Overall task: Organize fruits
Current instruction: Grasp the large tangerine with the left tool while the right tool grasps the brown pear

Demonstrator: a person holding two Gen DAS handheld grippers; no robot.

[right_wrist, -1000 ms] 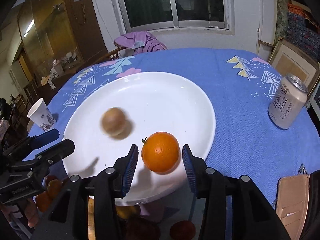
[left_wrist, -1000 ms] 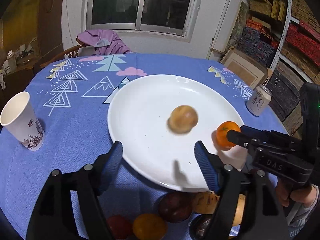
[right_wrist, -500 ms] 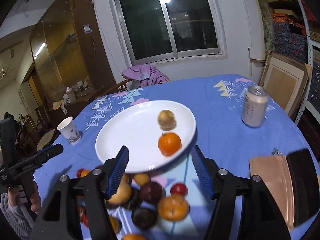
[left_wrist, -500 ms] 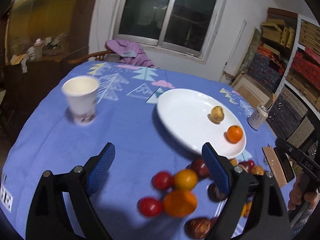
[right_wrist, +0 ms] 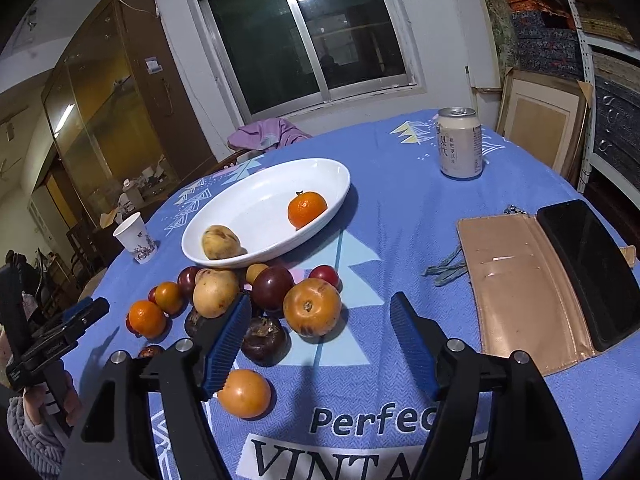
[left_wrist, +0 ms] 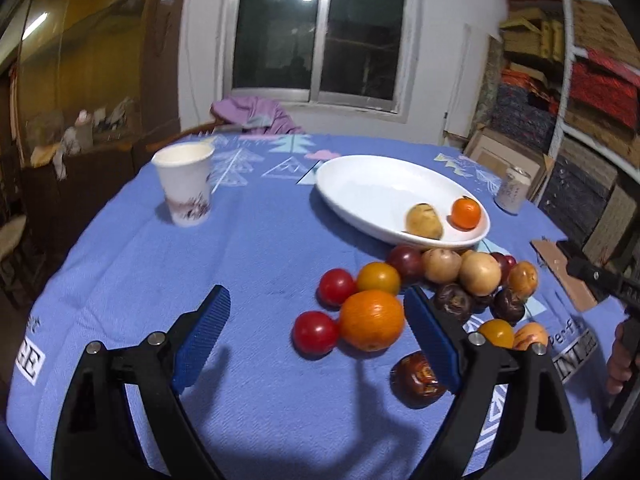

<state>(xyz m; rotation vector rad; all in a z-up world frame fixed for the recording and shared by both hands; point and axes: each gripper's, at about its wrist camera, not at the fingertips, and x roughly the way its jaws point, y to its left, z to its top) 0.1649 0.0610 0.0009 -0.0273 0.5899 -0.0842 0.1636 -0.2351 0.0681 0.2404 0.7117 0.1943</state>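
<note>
right wrist view alone: phone (right_wrist: 592, 272) on wallet (right_wrist: 516, 288); both tools (right_wrist: 316, 340) (left_wrist: 316, 334) wide open, empty

- Your cloth (left_wrist: 260, 240) is blue, printed with white, teal and pink tree and cloud shapes.
- Your plate (right_wrist: 224, 216) is plain white.
- On it you have one orange mandarin (right_wrist: 307, 210) and one tan fruit (right_wrist: 220, 242).
- Your cup (left_wrist: 185, 184) is white with a dark floral print.
- Your gripper pads (left_wrist: 202, 336) are blue.
</note>
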